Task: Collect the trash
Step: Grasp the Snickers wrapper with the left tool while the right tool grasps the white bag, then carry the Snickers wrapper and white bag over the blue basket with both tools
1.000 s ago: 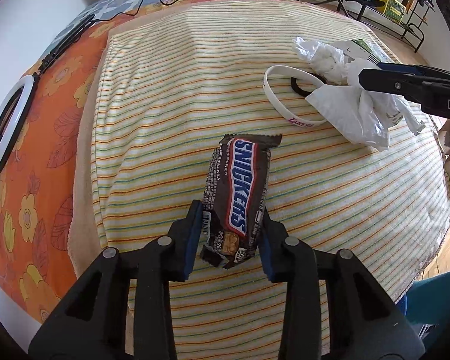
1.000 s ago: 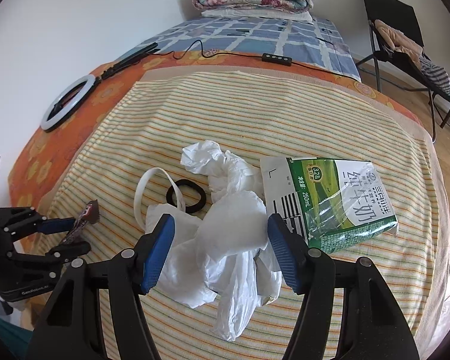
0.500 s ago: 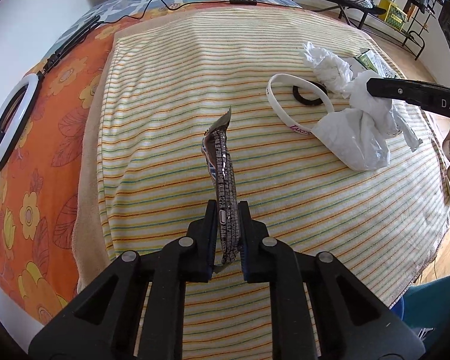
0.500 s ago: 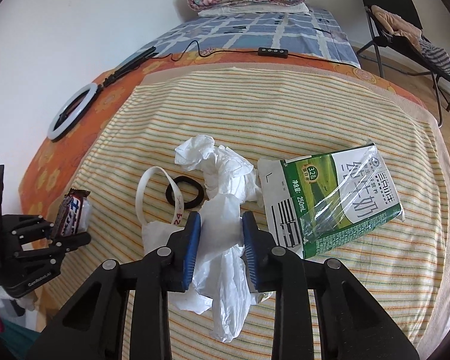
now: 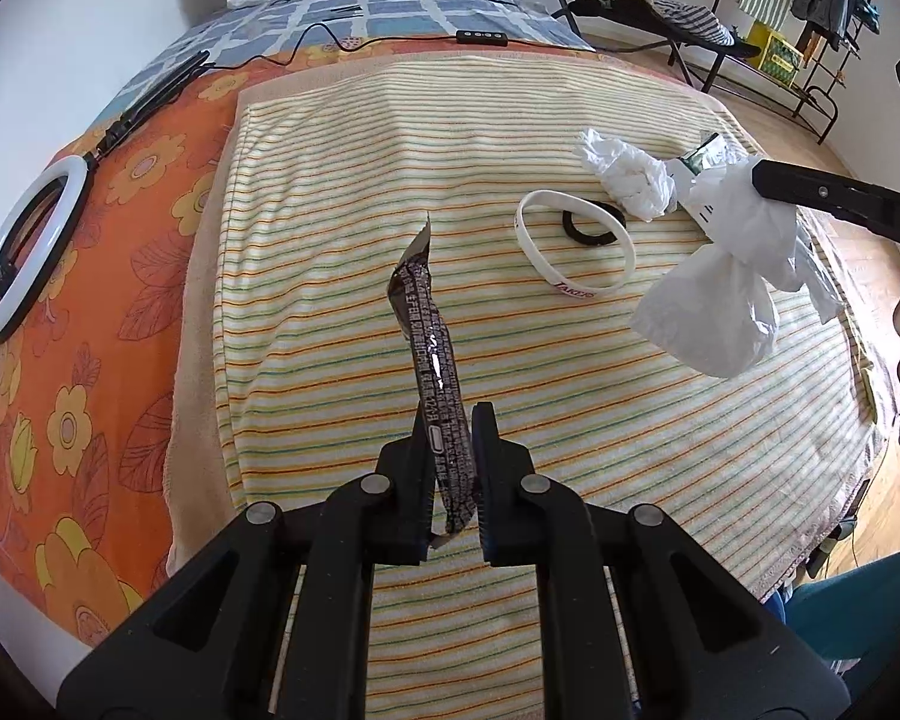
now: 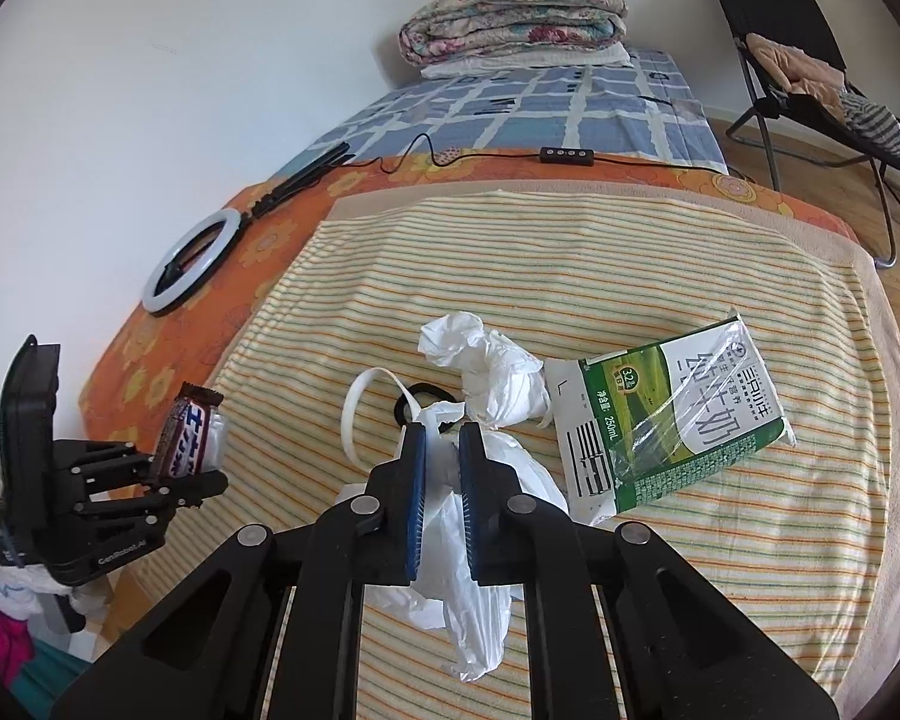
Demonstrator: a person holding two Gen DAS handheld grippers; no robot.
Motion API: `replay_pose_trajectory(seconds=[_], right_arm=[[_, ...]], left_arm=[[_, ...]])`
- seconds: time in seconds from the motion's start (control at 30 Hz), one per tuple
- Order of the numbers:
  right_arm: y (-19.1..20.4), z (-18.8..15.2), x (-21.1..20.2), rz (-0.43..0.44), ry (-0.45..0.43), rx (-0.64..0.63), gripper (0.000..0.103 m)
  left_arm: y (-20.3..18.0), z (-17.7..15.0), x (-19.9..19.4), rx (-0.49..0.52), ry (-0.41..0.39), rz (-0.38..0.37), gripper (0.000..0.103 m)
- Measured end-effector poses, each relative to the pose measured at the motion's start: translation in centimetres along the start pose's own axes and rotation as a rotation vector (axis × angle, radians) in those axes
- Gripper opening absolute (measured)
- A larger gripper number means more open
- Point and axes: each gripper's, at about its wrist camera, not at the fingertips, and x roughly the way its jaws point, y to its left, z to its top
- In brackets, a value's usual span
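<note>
Left gripper (image 5: 450,462) is clamped on the Snickers wrapper (image 5: 432,360); the wrapper is held edge-on, standing up from between the jaws and lifted clear of the striped towel (image 5: 342,228). In the right wrist view the same wrapper (image 6: 189,435) is seen face-on at far left, pinched in the left gripper (image 6: 180,474) beside the bed edge.

Right gripper (image 6: 441,480) is clenched on the white plastic bag (image 6: 468,600); the bag is bunched between the blue pads (image 6: 415,510) and its loose end hangs below them. From the left wrist view the bag (image 5: 720,300) is seen hanging off the right gripper's finger (image 5: 834,198), raised above the towel.

Left on the towel: crumpled white tissue (image 6: 486,360), just beside the milk carton (image 6: 678,420), which lies flat on its side with clear film over it. White wristband (image 5: 573,255) and black hair tie (image 5: 591,228) lie touching or overlapping, next to the tissue (image 5: 627,174).

Ring light (image 5: 27,252) lies on the orange floral sheet (image 5: 120,324), well apart from the trash. Folded quilt (image 6: 510,12) is stacked at the far end of the bed.
</note>
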Motion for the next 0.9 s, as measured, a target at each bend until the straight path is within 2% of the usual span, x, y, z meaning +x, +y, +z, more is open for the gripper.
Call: replay_pose_trajectory(seconds=[0.27, 0.5, 0.9], right_arm=[[1.2, -0.1, -2.6, 0.033, -0.044, -0.019, 0.009], [2.4, -1.8, -5.3, 0.047, -0.057, -0.04, 0.009], [5.3, -7.0, -11.0, 0.067, -0.073, -0.09, 0.009]], left_arm=[[-1.4, -0.5, -2.6, 0.021, -0.038, -0.025, 0.01], [-3.3, -2.2, -4.7, 0.049, -0.058, -0.045, 0.009], [-7.3, -7.9, -8.4, 0.109, -0.059, -0.081, 0.01]])
